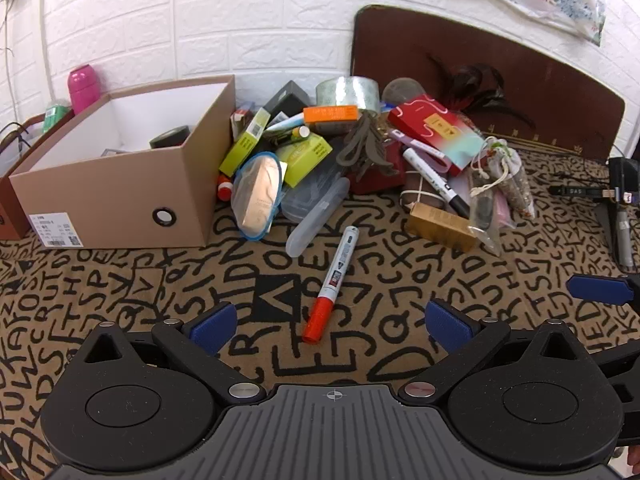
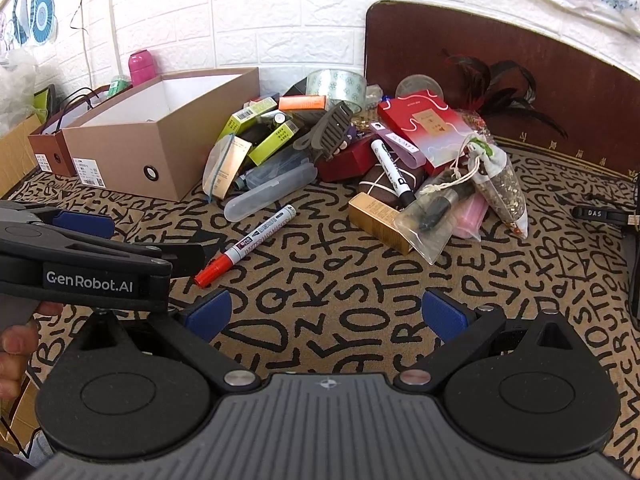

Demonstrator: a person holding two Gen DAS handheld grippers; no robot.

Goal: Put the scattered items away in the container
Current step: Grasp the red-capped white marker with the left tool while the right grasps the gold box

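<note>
"GenRobot.AI" in white on side of left gripper (image 2: 100,236). "DAS" on black device (image 2: 600,213) at right edge. Scattered black capital letters printed all over tan cloth (image 2: 360,280) on tabletop, no clear words. Barcode sticker on cardboard box (image 1: 56,230), marker (image 2: 248,246) label print too small to read.

Letter-patterned cloth surface (image 1: 120,292): cardboard box (image 1: 120,200), red-capped marker (image 1: 334,280), clear tube case (image 1: 316,216), gold box (image 1: 440,226).

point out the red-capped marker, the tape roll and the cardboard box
red-capped marker (image 1: 335,276), left wrist view, on its white barrel
tape roll (image 2: 337,85), right wrist view, on its outer band
cardboard box (image 1: 120,204), left wrist view, on its front wall
</note>
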